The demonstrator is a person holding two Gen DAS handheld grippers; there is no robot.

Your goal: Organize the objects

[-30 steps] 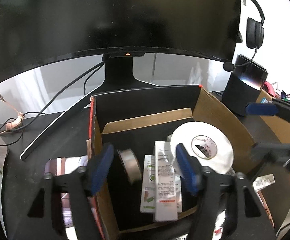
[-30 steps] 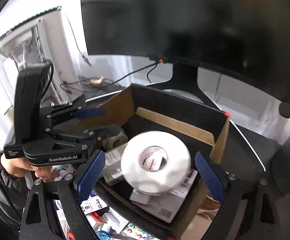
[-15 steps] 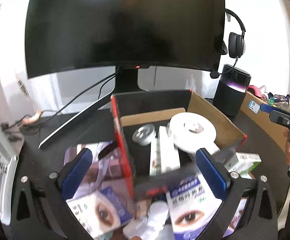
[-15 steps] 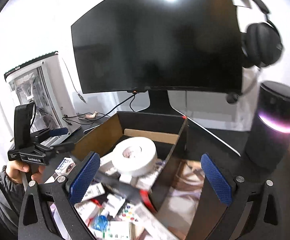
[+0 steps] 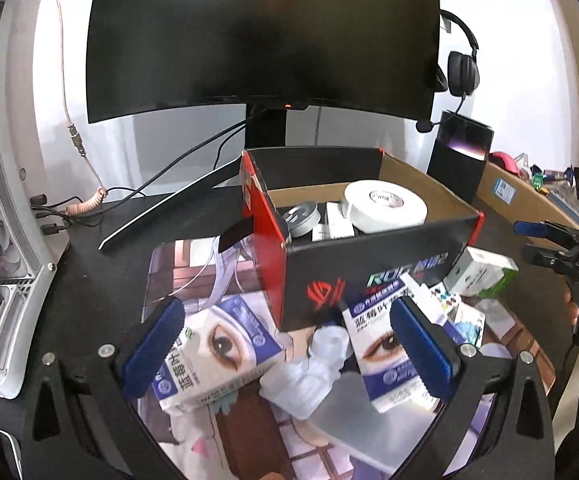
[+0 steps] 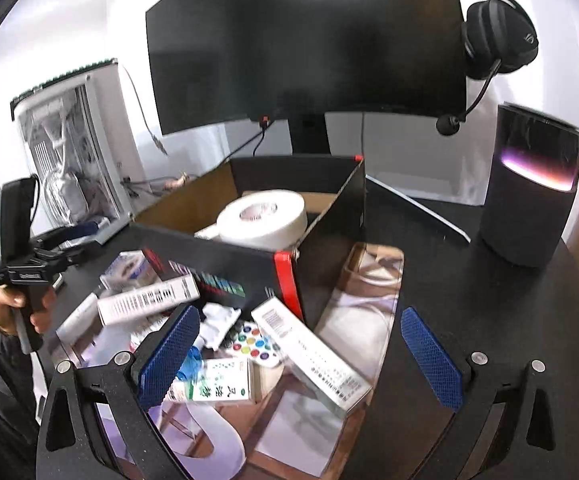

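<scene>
Box on black desk, monitor behind, med packs on mat.

Open box, tape roll inside

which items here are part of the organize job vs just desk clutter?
Job:
- black and red cardboard box
- white tape roll inside it
- blue and white eye-print cartons on the mat
- green and white carton
- long white barcode box

Clutter:
- black curved monitor
- black headset
- black cylindrical speaker
- white PC case
</scene>
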